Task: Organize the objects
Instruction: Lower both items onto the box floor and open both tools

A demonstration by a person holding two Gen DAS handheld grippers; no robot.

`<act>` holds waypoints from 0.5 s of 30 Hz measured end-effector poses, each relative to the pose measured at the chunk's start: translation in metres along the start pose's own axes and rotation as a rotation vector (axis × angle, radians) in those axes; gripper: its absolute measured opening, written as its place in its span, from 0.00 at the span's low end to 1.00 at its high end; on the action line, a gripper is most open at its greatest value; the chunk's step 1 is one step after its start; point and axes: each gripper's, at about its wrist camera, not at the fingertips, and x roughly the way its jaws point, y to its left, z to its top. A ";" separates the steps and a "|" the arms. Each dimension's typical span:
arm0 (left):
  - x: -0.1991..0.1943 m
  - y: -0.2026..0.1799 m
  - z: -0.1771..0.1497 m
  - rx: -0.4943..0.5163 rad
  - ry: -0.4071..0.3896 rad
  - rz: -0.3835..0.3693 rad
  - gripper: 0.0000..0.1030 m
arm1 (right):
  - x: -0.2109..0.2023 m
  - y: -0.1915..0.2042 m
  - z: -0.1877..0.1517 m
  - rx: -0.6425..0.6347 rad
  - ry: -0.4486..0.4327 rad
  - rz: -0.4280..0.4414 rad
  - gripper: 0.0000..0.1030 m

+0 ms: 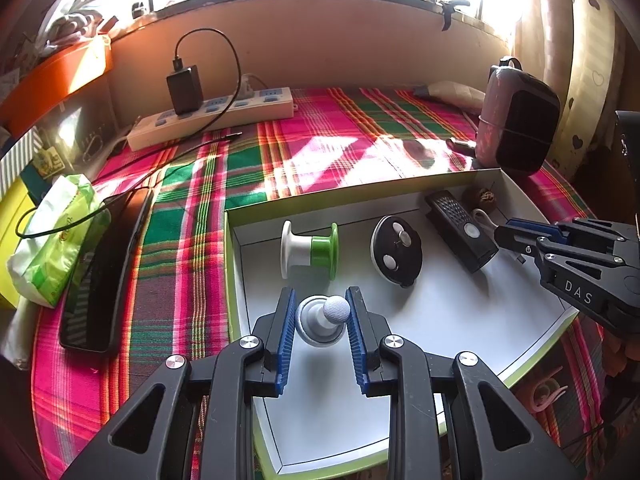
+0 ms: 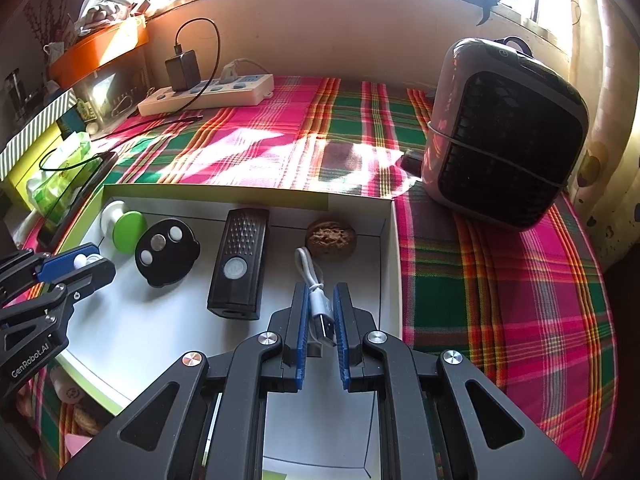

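Note:
A shallow white box with a green rim (image 1: 229, 264) (image 2: 240, 199) lies on a plaid cloth. In it are a white-and-green spool (image 1: 310, 250) (image 2: 128, 226), a black disc with silver buttons (image 1: 396, 250) (image 2: 166, 252), a black remote-like device (image 1: 460, 230) (image 2: 240, 260) and a walnut (image 1: 480, 198) (image 2: 331, 240). My left gripper (image 1: 320, 300) (image 2: 92, 260) is shut on a small grey-white knob with a mesh ball top (image 1: 337, 309), low over the box floor. My right gripper (image 2: 320, 288) (image 1: 500, 236) is shut on a white USB cable (image 2: 316, 292) near the box's right wall.
A dark fan heater (image 1: 520, 120) (image 2: 504, 136) stands right of the box. At the back lies a power strip (image 1: 212, 116) (image 2: 208, 96) with a black charger and cable. Left of the box are a black phone (image 1: 104, 268) and a green tissue pack (image 1: 56, 240).

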 end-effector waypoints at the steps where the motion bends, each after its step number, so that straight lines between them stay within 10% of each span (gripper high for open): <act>1: 0.000 0.000 0.000 0.000 0.000 0.002 0.23 | 0.000 0.000 0.000 0.000 0.001 0.002 0.13; 15: 0.000 -0.001 0.000 0.000 0.001 0.001 0.23 | -0.001 0.001 0.000 0.003 0.003 0.003 0.13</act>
